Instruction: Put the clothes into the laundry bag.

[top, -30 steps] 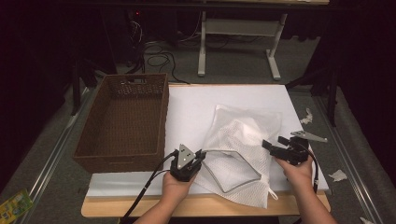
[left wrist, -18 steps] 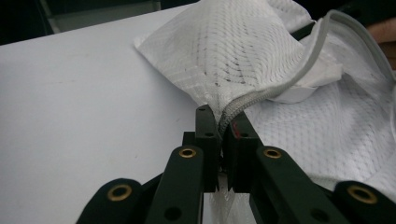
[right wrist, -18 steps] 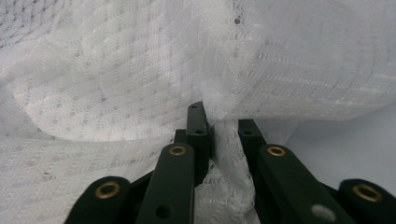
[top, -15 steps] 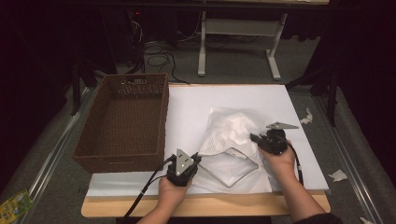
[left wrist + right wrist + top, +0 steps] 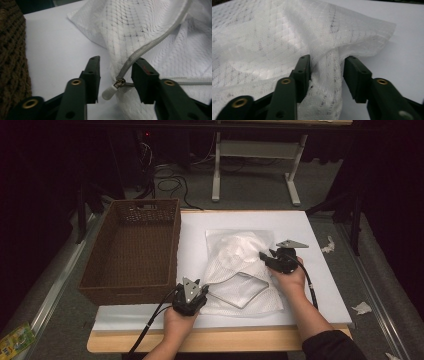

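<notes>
High view. White board [image 5: 310,227] on the table; mesh laundry bag [image 5: 239,265] lies on it, right of centre, bunched and lifted along its right side. Empty brown wicker basket [image 5: 132,250] stands at the board's left edge, just beside the bag. Left gripper [image 5: 196,298] sits at the bag's near-left corner; right gripper [image 5: 264,257] reaches into the bag's right side, with mesh drawn up toward it.

Left gripper view. Jaws stand apart, nothing clamped. Grey zipper [image 5: 147,48] runs down the bag's edge to a slider with a white pull tab [image 5: 109,92], which lies between the jaws, close to the right-hand one, without being pinched. Basket weave at the far left.

Right gripper view. A gathered fold of mesh [image 5: 325,75] stands between the jaws. It presses against the left-hand jaw, but a gap remains at the right-hand one, so the gripper is not closed on it; the fold is at most loosely caught.

Risks, as judged. Closing the left jaws slightly off line would miss the small tab or catch mesh with it, jamming the slider. Pulling the zipper while the right side is loosely held would let the fold slip out and drag the whole bag across the board.
</notes>
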